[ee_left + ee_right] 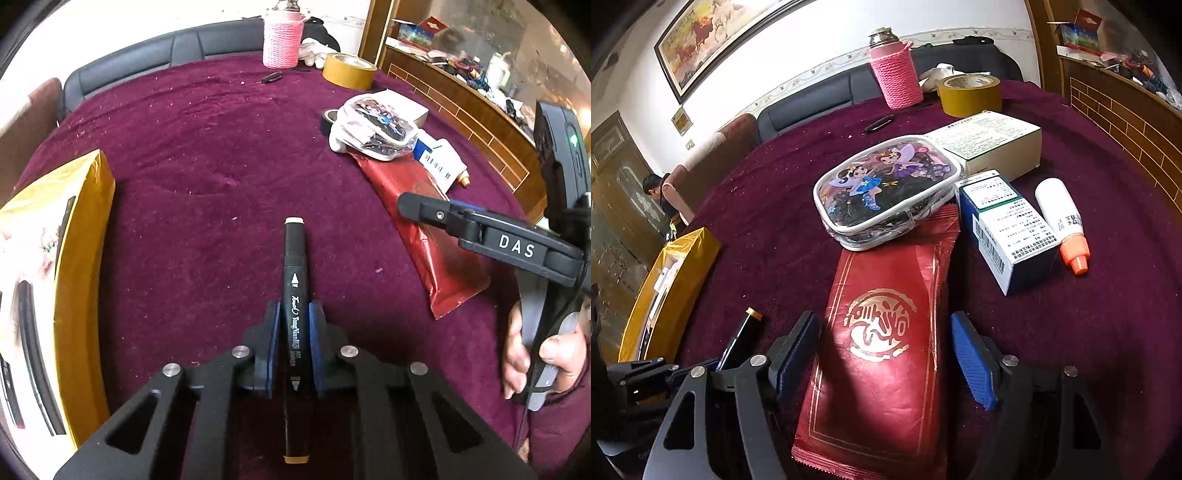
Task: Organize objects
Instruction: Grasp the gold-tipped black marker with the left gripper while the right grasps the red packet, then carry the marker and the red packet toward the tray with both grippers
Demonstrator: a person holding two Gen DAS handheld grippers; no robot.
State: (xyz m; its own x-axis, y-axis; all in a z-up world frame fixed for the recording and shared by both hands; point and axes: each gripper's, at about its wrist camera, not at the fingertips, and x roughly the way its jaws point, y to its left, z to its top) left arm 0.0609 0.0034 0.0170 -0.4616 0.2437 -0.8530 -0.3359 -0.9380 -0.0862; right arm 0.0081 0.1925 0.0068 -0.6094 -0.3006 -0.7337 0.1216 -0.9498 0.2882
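Left wrist view shows your left gripper (294, 345) fingers pinching the marker (294, 332) mid-barrel, stiff, light and likely slick, over the counter (207, 155), while your right gripper (886, 354) fingers stand spread astride the soft red packet (882, 354), not yet pressing it.

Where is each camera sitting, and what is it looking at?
Left wrist: rides the left hand-held gripper, looking down along its fingers at the marker it clamps; a hand shows at right.
Right wrist: rides the right hand-held gripper, looking over the red packet between its open jaws.
Shared: red packet, marker, yellow box, pink bottle.
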